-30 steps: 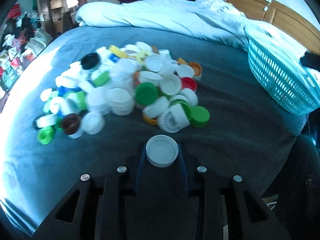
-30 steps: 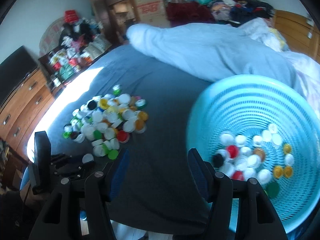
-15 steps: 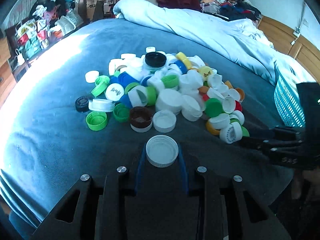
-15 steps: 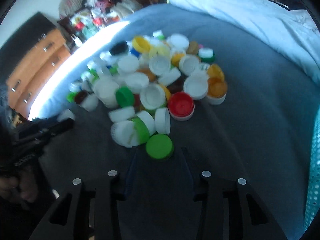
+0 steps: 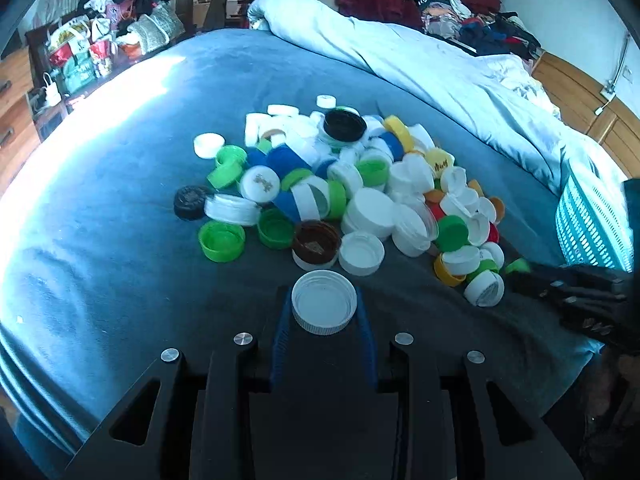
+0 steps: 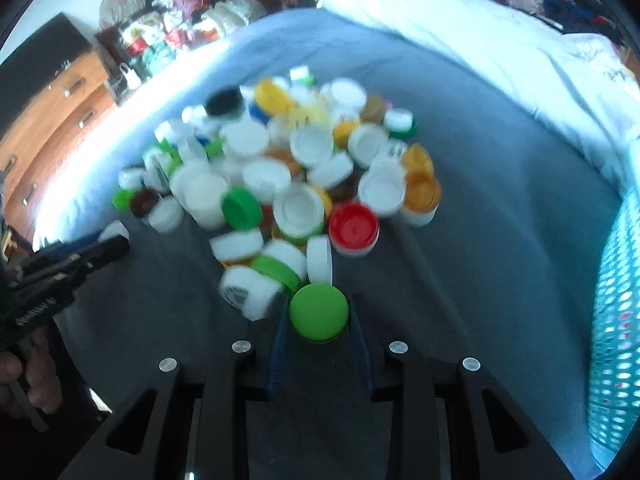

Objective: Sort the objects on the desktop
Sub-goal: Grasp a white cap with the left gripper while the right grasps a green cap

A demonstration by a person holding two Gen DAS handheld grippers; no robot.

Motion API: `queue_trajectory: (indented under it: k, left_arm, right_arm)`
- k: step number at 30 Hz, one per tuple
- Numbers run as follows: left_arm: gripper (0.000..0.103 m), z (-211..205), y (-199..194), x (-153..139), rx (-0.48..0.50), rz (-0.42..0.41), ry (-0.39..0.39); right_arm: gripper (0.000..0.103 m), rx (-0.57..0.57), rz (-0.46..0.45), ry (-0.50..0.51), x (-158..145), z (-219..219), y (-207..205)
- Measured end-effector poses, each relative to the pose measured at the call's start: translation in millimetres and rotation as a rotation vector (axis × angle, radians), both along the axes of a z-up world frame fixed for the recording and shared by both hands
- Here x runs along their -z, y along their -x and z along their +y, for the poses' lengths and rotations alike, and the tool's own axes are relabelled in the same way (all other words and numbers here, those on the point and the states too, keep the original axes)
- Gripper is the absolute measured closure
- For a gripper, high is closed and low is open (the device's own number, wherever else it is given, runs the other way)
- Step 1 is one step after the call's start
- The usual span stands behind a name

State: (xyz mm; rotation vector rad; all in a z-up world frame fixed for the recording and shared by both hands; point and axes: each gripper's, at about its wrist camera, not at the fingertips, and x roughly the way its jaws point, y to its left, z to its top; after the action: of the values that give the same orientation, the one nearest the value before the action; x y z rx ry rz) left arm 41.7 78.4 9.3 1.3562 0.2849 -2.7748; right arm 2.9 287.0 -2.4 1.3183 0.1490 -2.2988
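Observation:
A pile of bottle caps [image 5: 352,184] in white, green, blue, yellow, red and black lies on the grey-blue bed cover; it also shows in the right wrist view [image 6: 288,176]. My left gripper [image 5: 324,312] is shut on a white cap [image 5: 324,302], held open side up just in front of the pile. My right gripper [image 6: 318,316] is shut on a green cap [image 6: 319,311] at the pile's near right edge. The right gripper also shows in the left wrist view [image 5: 520,270] with the green cap between its tips.
A turquoise mesh basket [image 6: 616,320] stands at the right, also seen at the right edge in the left wrist view [image 5: 592,224]. A light blue duvet [image 5: 440,68] lies bunched at the back. Wooden drawers [image 6: 48,120] and clutter stand at the left.
The right gripper swung from above the basket to the pile and closed on a green cap. The left gripper, still holding the white cap, turned left and moved closer to the pile.

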Motion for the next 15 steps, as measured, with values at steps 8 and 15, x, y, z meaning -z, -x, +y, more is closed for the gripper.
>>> queue_trajectory:
  k: [8, 15]
  left_arm:
    - [0.076, 15.2, -6.7, -42.5, -0.004, 0.042, 0.081]
    - [0.076, 18.4, -8.6, -83.1, -0.022, 0.084, 0.106]
  right_arm:
    - [0.071, -0.035, 0.114, 0.063, -71.4, -12.3, -21.8]
    - [0.071, -0.035, 0.182, 0.101, -110.8, -10.2, -37.6]
